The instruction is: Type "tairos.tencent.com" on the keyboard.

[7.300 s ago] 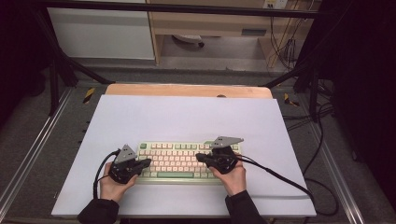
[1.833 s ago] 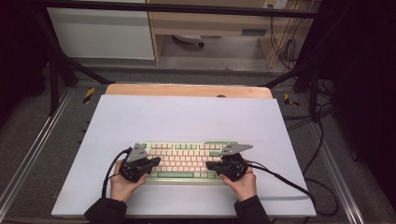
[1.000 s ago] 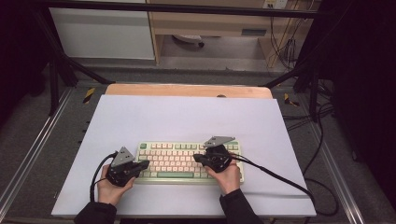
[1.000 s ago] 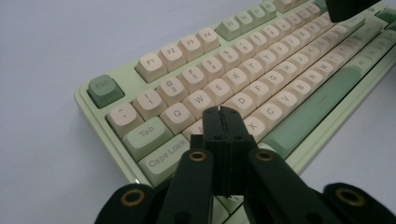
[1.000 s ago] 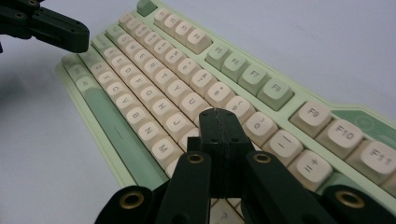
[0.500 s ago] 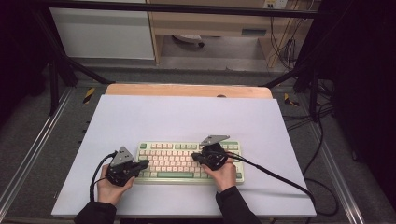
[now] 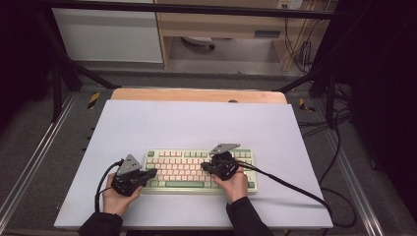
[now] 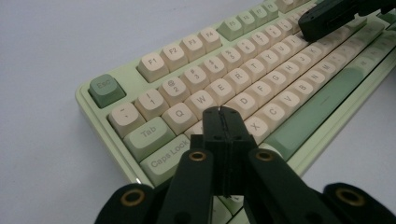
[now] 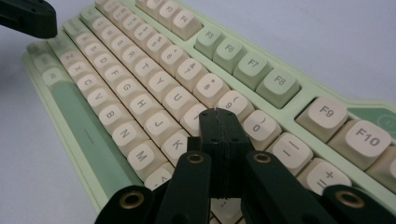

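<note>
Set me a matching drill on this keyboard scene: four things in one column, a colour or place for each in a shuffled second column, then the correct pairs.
Things:
1. Esc key
2. Q key
3. left gripper
4. right gripper

Colours or places:
A. cream keycap
B. shut tip over the keys beside the Caps Lock key
C. green keycap at the keyboard corner
D. shut tip over the keys just past the K key

Pairs: 1-C, 2-A, 3-B, 4-D
</note>
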Demonstrator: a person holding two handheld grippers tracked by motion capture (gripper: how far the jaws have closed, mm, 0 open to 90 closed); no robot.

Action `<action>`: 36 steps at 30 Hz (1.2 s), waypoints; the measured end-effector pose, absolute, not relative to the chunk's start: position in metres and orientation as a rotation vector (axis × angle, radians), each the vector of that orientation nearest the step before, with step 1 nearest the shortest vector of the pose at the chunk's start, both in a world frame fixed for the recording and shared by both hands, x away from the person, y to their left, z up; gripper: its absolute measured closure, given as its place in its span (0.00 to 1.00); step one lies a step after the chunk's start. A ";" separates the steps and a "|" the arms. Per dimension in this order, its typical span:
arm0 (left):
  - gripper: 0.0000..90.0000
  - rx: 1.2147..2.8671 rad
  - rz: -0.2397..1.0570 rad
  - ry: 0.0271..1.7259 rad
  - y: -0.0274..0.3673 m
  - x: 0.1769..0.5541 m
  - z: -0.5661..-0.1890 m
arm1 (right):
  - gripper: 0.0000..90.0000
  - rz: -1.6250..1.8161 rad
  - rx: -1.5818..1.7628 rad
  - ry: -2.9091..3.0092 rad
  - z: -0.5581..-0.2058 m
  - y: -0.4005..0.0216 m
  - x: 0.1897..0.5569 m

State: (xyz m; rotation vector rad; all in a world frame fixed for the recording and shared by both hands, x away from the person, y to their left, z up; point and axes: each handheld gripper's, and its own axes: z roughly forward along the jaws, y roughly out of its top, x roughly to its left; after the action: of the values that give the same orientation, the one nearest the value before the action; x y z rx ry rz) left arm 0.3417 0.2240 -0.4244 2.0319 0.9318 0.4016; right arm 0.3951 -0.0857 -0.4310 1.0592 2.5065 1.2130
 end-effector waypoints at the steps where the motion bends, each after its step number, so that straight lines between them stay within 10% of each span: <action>1: 1.00 2.032 0.401 0.932 0.224 0.342 -0.425 | 1.00 1.209 1.059 2.507 -0.431 -0.086 0.395; 36: 1.00 2.029 0.402 0.929 0.216 0.344 -0.421 | 1.00 1.269 1.056 2.491 -0.408 -0.133 0.367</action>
State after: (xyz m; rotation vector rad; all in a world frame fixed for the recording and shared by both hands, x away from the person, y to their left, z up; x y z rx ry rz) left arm 0.3442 0.2164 -0.4213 2.0287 0.9291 0.4018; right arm 0.3674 -0.1334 -0.4075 1.0557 2.4907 1.2690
